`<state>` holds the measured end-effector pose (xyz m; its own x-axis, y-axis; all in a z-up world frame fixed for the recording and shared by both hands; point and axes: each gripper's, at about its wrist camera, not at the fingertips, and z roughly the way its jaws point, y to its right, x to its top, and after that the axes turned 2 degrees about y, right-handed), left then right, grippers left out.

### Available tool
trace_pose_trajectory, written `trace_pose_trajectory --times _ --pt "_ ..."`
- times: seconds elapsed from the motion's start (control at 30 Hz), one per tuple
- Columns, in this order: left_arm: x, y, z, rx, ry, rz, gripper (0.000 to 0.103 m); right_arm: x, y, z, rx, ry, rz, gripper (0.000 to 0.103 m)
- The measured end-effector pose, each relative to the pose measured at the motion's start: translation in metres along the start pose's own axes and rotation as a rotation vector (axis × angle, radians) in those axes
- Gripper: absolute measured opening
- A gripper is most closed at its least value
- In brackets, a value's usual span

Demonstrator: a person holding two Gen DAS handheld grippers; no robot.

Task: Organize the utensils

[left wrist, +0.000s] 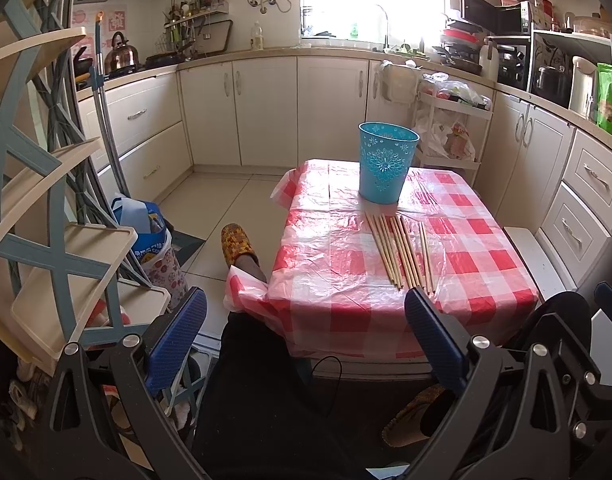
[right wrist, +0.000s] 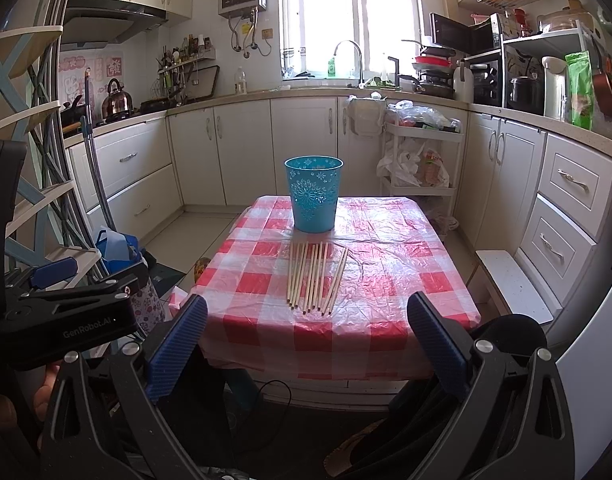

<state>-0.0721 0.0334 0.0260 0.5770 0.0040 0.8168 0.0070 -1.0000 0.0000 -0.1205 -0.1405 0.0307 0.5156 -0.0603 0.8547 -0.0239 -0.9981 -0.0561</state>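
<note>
Several wooden chopsticks [left wrist: 401,254] [right wrist: 314,276] lie side by side on the red-and-white checked tablecloth [left wrist: 477,264] [right wrist: 389,276]. Behind them stands a turquoise perforated cup [left wrist: 387,162] [right wrist: 313,194], upright. My left gripper [left wrist: 306,316] is open, held back from the table's near edge, nothing between its blue pads. My right gripper [right wrist: 307,320] is also open, short of the table and roughly in line with the chopsticks. The left gripper's body [right wrist: 66,304] shows at the left of the right wrist view.
A small low table stands in a kitchen with white cabinets [right wrist: 242,148] around it. A blue-and-cream rack [left wrist: 46,208] is at the left, a white cart with bags [right wrist: 421,160] behind right. A person's leg and slippered foot [left wrist: 240,244] lie left of the table.
</note>
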Motion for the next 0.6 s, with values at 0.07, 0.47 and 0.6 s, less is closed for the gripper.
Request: trace_pose_trajectory --times 0.07,0.47,0.6 --pt "-0.0001 -0.0001 0.0002 0.000 0.000 0.001 0.095 0.0001 0.0002 -0.0003 0.000 0.001 0.000 0.096" --pt "-0.0002 -0.0005 0.0013 -0.001 -0.003 0.000 0.095 0.0009 -0.0002 -0.0007 0.002 0.011 -0.006 0.096" --pt "0.0004 -0.0003 0.0011 -0.001 -0.003 0.000 0.095 0.0007 -0.0011 -0.0002 0.001 0.016 -0.008 0.096"
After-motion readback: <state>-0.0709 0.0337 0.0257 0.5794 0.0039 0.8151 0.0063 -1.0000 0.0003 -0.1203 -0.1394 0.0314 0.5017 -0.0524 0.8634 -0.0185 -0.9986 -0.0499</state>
